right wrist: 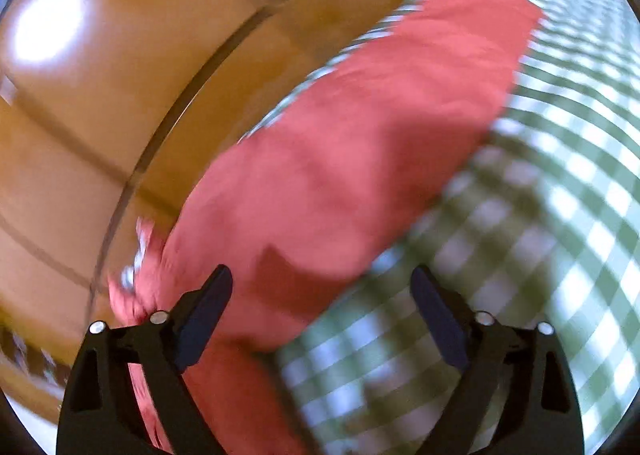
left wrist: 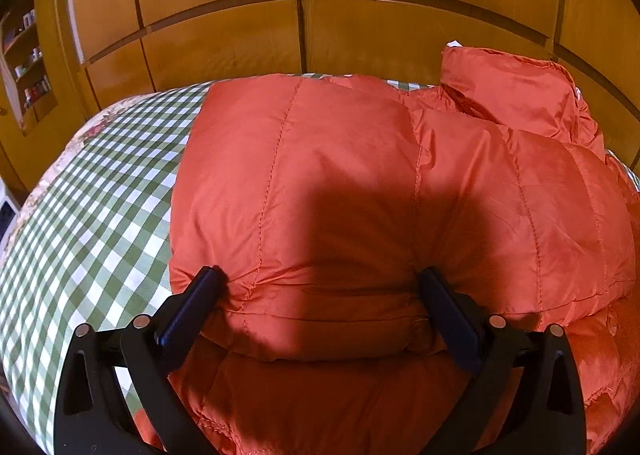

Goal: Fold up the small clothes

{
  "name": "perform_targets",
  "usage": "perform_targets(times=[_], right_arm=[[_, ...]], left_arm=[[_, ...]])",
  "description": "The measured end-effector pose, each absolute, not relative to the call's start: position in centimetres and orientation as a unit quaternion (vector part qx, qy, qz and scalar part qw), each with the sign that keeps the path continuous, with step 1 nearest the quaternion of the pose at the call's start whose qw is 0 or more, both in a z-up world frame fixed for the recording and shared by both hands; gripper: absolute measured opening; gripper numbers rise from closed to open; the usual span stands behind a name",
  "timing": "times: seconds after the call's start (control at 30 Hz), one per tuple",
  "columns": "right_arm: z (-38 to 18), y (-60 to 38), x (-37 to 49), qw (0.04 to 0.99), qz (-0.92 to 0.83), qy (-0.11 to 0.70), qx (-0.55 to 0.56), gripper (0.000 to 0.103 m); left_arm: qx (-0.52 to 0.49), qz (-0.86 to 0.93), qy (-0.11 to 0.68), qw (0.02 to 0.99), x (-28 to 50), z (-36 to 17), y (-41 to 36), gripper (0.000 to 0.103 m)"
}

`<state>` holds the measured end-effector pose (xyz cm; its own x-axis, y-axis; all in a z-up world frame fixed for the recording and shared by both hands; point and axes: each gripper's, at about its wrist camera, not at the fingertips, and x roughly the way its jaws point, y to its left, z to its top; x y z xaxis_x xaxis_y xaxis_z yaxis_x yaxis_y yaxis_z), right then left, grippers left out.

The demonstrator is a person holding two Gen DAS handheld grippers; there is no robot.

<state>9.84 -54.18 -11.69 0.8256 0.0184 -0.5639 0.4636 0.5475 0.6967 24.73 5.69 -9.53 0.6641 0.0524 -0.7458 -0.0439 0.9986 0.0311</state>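
Note:
An orange-red quilted puffer jacket [left wrist: 360, 183] lies partly folded on a green-and-white checked cloth [left wrist: 92, 215]. Its hood or collar [left wrist: 516, 91] rises at the far right. My left gripper [left wrist: 322, 275] is open, its two fingers pressed against the near folded edge of the jacket, one at each side of a puffed section. In the blurred right wrist view the jacket [right wrist: 352, 159] runs diagonally across the checked cloth [right wrist: 540, 215]. My right gripper [right wrist: 322, 279] is open and empty above the jacket's edge.
Wooden wardrobe doors [left wrist: 304, 15] stand right behind the checked surface. A shelf with small bottles [left wrist: 28, 67] is at the far left. The wooden panels [right wrist: 100, 115] also fill the left of the right wrist view.

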Motion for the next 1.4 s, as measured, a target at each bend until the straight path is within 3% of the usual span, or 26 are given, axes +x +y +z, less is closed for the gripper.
perform_targets(times=[0.13, 0.53, 0.63, 0.7, 0.8, 1.4], right_arm=[[-12.2, -58.7, 9.4, 0.822, -0.154, 0.218, 0.503, 0.083], [-12.4, -64.7, 13.1, 0.806, -0.185, 0.205, 0.523, 0.078], [-13.1, -65.8, 13.1, 0.797, -0.199, 0.202, 0.533, 0.056], [-14.4, -67.1, 12.5, 0.777, -0.197, 0.187, 0.568, 0.028], [-15.1, -68.0, 12.5, 0.767, -0.188, 0.185, 0.584, 0.015], [-2.2, -55.9, 16.0, 0.912, -0.143, 0.194, 0.331, 0.009]], left_arm=[[0.005, 0.026, 0.410, 0.912, 24.8, -9.6, 5.7, 0.100], [0.009, 0.027, 0.414, 0.910, 24.9, -9.8, 5.7, 0.100], [0.008, 0.026, 0.415, 0.909, 24.9, -9.8, 5.7, 0.100], [0.008, 0.026, 0.416, 0.909, 24.9, -9.8, 5.7, 0.100], [0.007, 0.025, 0.416, 0.909, 25.0, -9.8, 5.7, 0.100], [-0.002, 0.020, 0.416, 0.909, 25.4, -10.2, 6.3, 0.100]])
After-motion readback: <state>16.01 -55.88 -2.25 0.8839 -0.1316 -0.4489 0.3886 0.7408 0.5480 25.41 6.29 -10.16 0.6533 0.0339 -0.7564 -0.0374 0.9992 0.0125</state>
